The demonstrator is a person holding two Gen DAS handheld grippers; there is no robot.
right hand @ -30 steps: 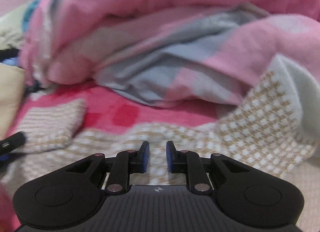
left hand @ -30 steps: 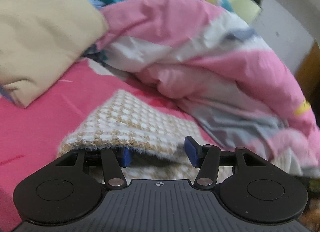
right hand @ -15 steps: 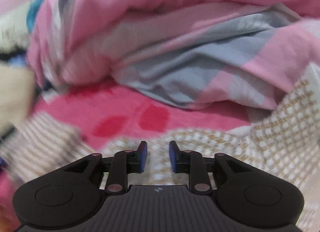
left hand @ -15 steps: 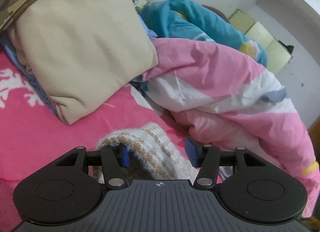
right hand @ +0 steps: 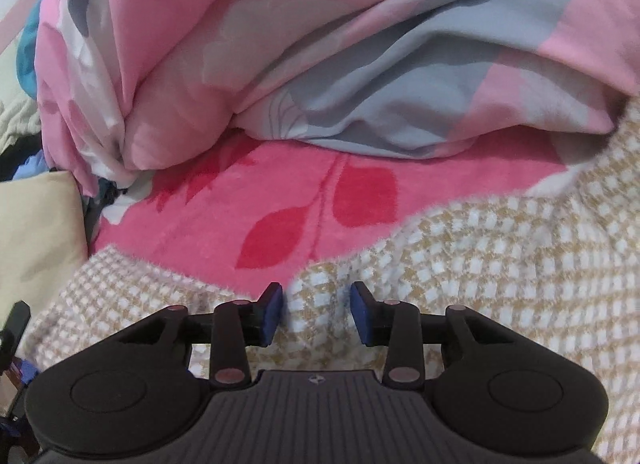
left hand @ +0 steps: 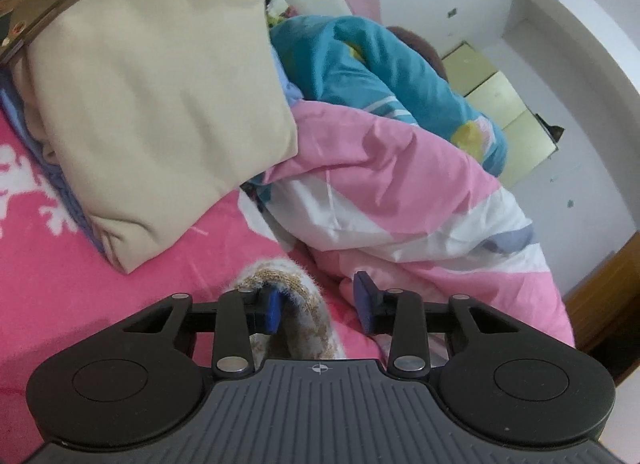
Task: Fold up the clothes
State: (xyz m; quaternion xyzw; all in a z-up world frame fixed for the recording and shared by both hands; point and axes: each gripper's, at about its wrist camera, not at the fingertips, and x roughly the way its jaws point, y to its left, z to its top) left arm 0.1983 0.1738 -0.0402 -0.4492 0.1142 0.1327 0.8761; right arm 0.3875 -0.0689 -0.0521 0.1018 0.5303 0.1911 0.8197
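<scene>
Knitted tan-and-white checked sweater (right hand: 460, 264) lies across the pink bed (right hand: 224, 220), filling the lower right of the right wrist view. The left gripper (left hand: 318, 304) is closing with a bunched fold of that knit (left hand: 296, 304) between its fingers, draped against one pad only, so the fuzzy cloth could slide out before the pinch lands. The right gripper (right hand: 316, 314) is opening over the knit, nothing pinched; that side may sag and spoil the fold. The heaped quilt (left hand: 400, 192) just beside could snag the sweater.
</scene>
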